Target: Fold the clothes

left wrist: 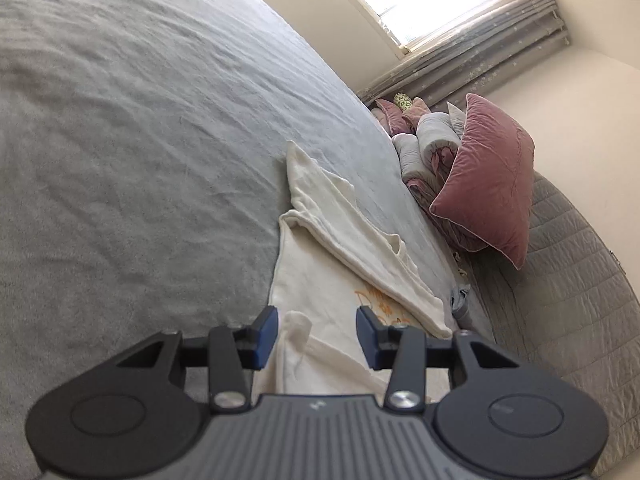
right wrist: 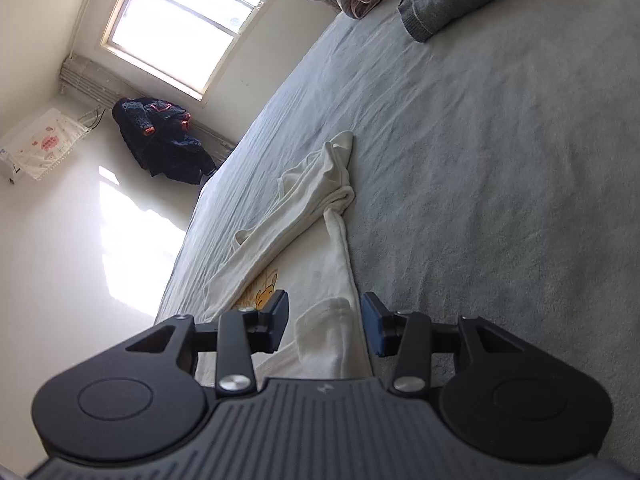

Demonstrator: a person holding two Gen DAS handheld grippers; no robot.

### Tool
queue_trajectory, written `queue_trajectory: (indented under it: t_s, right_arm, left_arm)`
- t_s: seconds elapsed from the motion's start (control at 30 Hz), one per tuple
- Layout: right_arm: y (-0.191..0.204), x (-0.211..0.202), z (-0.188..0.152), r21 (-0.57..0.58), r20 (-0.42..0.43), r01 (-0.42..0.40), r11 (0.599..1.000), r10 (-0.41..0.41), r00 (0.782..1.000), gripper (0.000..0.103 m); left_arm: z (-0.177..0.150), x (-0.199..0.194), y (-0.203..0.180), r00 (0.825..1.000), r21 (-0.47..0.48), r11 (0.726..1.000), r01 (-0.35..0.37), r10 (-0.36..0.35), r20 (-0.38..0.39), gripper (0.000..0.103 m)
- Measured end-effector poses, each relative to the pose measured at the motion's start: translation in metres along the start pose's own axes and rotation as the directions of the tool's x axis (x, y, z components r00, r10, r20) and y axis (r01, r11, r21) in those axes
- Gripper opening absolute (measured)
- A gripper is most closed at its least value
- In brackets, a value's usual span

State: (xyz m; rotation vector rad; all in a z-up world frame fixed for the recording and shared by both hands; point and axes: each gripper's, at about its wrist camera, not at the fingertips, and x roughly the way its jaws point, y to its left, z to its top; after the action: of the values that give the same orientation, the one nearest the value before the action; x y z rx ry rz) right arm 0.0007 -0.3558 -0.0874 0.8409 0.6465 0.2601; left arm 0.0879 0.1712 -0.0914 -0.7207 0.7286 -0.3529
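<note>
Left wrist view
Garment: cream cotton T-shirt with an orange cartoon print [left wrist: 320,276], spread on the grey wrinkled bed sheet [left wrist: 140,140], one side and sleeve folded over the chest, a loose corner bunched near the camera.
Left hand-held gripper [left wrist: 316,338]: fingers spread wide, straddling that bunched corner, pinching nothing.
Risk here: closing on only the top layer, leaving the lower layer behind and skewing the fold.
Neighbours: pink velvet cushion [left wrist: 488,184] and rolled grey bedding [left wrist: 428,140] close to the shirt's far edge; a wide swing of cloth could snag there.

Right wrist view
Garment: same shirt [right wrist: 316,248], far sleeve twisted into a rope-like knot, print partly covered.
Right hand-held gripper [right wrist: 324,324]: fingers likewise apart, set either side of a folded hem tab, gripping nothing.
Risk here: lifting with the twist left in, locking a lump into the fold; uneven pull between the two sides, dragging the sheet into ridges.
Hedge: whether the tab is hem or sleeve, hard to tell under fisheye distortion.
Also seen: folded grey knitted sweater [right wrist: 460,0], well apart.
</note>
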Motion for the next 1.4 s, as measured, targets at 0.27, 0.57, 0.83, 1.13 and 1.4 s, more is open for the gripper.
queue_trajectory:
  t_s: [0.27, 0.57, 0.83, 1.13, 1.4]
  right_arm:
    - [0.020, 0.024, -0.027, -0.307, 0.045, 0.142, 0.941, -0.135, 0.990, 0.030]
    - [0.045, 0.040, -0.033, -0.545, 0.136, 0.242, 0.803, -0.200, 0.970, 0.010]
    - [0.070, 0.032, -0.043, -0.634, 0.266, 0.301, 0.712, -0.164, 0.950, 0.007]
    - [0.078, 0.043, -0.035, -0.629, 0.337, 0.380, 0.678, -0.202, 0.919, 0.007]
    - [0.094, 0.059, -0.012, -0.612, 0.342, 0.412, 0.675, -0.244, 0.908, 0.007]
  left_arm:
    - [-0.020, -0.004, -0.020, 0.993, 0.258, 0.959, -0.117, 0.109, 0.044, 0.029]
    - [-0.038, -0.010, -0.043, 0.979, 0.453, 0.868, -0.204, 0.167, 0.121, 0.006]
    - [-0.036, -0.020, -0.059, 0.962, 0.458, 0.854, -0.246, 0.157, 0.225, 0.006]
    - [-0.028, -0.011, -0.067, 0.933, 0.360, 0.881, -0.307, 0.204, 0.296, 0.006]
    - [-0.005, 0.003, -0.079, 0.918, 0.289, 0.890, -0.352, 0.269, 0.291, 0.006]
